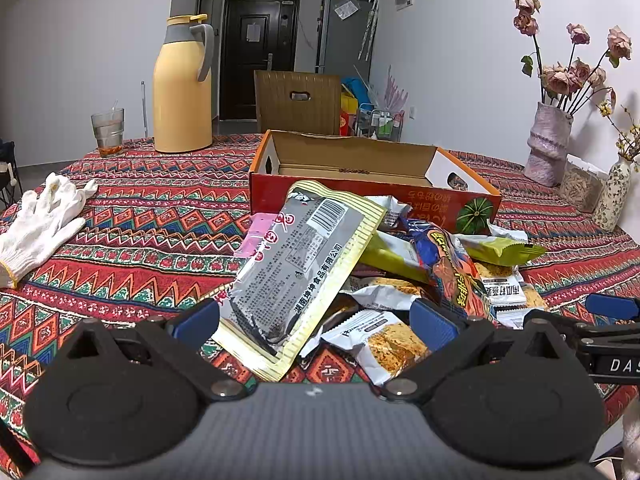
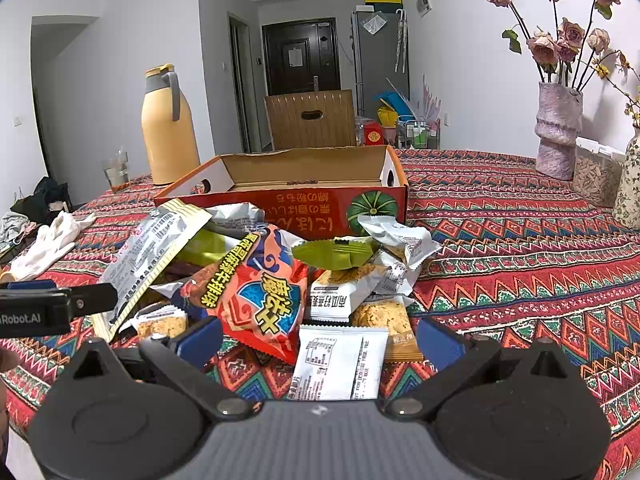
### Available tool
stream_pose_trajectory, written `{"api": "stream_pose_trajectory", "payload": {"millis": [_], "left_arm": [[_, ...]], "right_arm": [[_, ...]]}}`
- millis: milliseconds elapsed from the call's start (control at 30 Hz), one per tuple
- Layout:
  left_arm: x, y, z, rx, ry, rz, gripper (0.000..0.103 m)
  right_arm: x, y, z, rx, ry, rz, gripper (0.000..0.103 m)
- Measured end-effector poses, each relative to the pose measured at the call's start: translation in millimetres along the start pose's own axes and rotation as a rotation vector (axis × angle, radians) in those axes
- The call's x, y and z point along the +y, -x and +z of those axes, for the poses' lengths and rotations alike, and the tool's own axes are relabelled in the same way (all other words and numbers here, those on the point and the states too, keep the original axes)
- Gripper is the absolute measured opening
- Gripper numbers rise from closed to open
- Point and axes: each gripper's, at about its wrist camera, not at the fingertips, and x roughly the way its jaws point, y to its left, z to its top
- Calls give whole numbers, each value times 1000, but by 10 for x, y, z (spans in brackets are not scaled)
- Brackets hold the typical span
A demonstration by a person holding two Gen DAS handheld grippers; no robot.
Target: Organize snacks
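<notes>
A patterned tablecloth [image 1: 160, 216] covers the table, and on it an open cardboard box [image 1: 360, 160] stands just behind a loose heap of snack packets [image 2: 304, 280]. On the heap lie a long grey packet [image 1: 292, 272] and an orange chip bag [image 2: 256, 296]. The left gripper [image 1: 316, 320] and the right gripper [image 2: 320, 344] hover at the near edge of the heap, both spread wide and holding nothing.

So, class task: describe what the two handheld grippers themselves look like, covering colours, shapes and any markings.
Both match: the left gripper and right gripper have a grey ribbed body, two black rounded housings with silver pivot bolts, black linkage arms and blue finger pads. White lettering marks their sides, partly cut off. No cables or sleeves show.
</notes>
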Motion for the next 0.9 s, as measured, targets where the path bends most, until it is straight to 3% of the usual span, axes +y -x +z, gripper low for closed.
{"api": "stream_pose_trajectory", "payload": {"millis": [267,900], "left_arm": [[2,-17,-4,4,3,1,103],[46,-120,-34,35,7,6,103]], "right_arm": [[-28,-20,-33,8,-1,-5,101],[-70,-369,-218,124,19,-60,64]]}}
